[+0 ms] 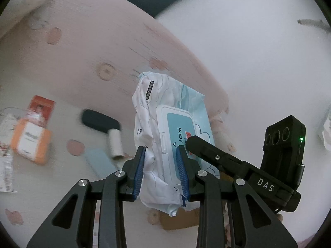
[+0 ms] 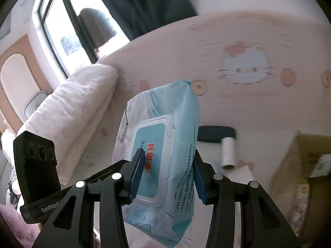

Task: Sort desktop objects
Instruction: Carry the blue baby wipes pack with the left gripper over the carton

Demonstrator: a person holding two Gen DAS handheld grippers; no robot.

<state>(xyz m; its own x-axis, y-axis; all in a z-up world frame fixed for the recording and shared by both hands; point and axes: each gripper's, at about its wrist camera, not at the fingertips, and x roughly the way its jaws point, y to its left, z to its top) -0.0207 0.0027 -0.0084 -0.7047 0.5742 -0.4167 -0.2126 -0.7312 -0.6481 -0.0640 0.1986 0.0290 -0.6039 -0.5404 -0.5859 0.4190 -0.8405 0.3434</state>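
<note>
1. The soft pale-blue and white baby-wipes pack with a hard flip lid (image 1: 165,132) hangs in the air above the pink cartoon-print bed surface (image 1: 86,47), held from both sides; its long axis runs away from both cameras, along the fingers.
2. The left gripper (image 1: 161,155) pinches the pack's crumpled white edge; the right gripper (image 2: 167,161) is closed across the lidded middle (image 2: 161,144).
3. A brown cardboard box (image 2: 300,165) lies to the right, nearer the right gripper; judged likely destination, so the left would release first.
4. A white lint roller with dark handle (image 2: 223,144) lies on the bed beyond.
</note>
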